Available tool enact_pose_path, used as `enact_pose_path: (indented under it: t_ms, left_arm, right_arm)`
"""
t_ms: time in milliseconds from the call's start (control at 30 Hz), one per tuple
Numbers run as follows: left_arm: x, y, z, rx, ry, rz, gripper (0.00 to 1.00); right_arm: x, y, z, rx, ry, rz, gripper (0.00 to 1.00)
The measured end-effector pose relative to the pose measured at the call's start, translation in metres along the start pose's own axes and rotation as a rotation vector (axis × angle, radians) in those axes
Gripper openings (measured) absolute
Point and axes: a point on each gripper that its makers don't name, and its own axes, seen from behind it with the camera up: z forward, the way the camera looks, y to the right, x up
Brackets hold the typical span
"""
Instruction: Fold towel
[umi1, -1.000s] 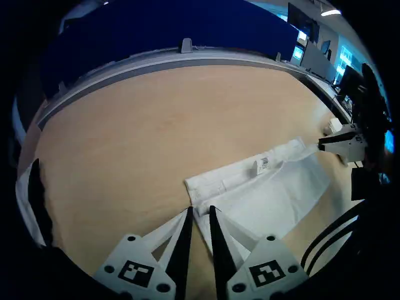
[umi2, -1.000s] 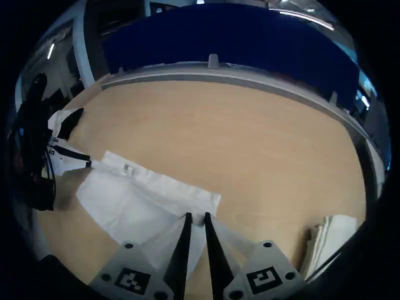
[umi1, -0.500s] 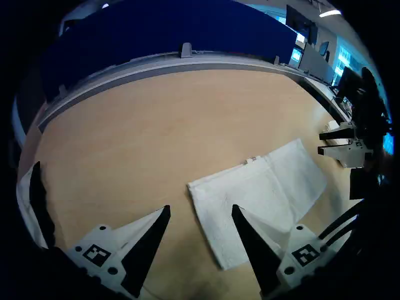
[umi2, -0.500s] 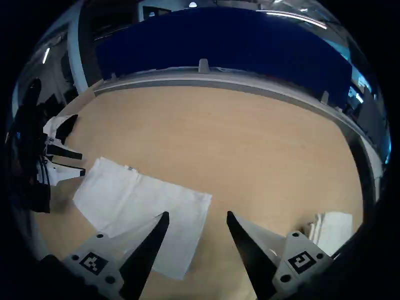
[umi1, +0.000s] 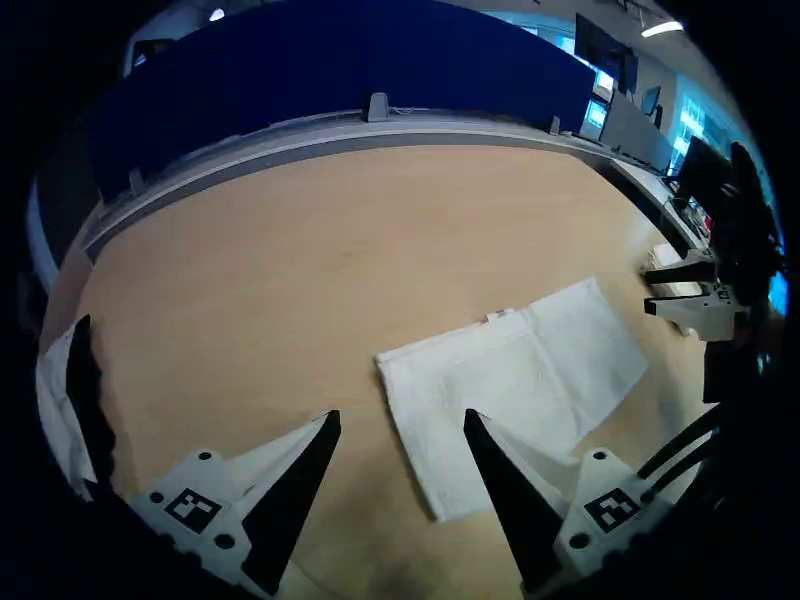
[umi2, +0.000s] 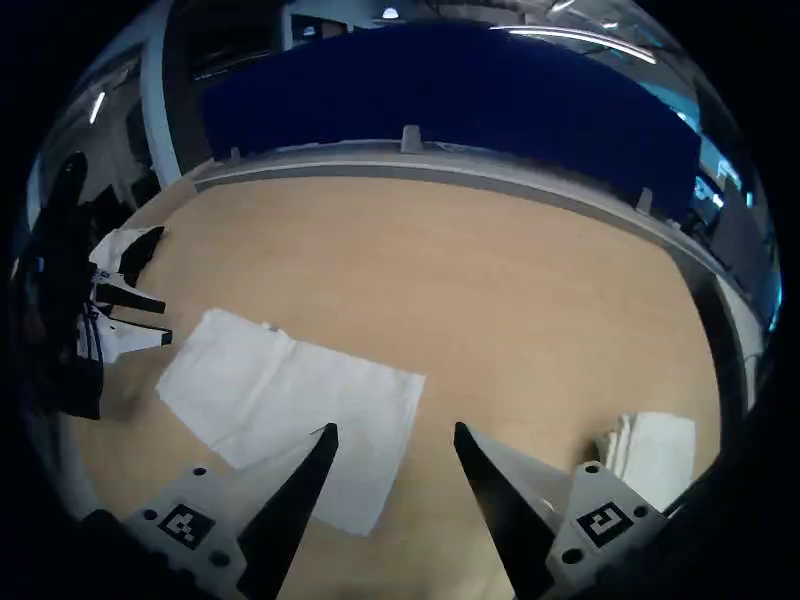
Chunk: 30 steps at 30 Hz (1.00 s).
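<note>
White towel (umi1: 520, 380), apparently folded, unheld.

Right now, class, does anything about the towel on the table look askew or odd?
Only slightly: the folded towel lies flat but slanted to the back edge of the table, and a small tag pokes out from its far edge.
</note>
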Motion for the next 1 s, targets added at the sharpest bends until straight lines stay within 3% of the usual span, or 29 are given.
enact_pose_path:
  t_ms: [567,1000]
  left_arm:
    - [-0.034,0.015,-0.050,0.012,0.023,-0.028,0.92]
    - [-0.050,0.012,-0.075,0.062,0.045,-0.080,0.91]
  right_arm:
    - [-0.031,0.001,-0.049,-0.017,0.022,0.030,0.90]
    - [-0.040,-0.004,-0.051,0.031,0.015,-0.061,0.90]
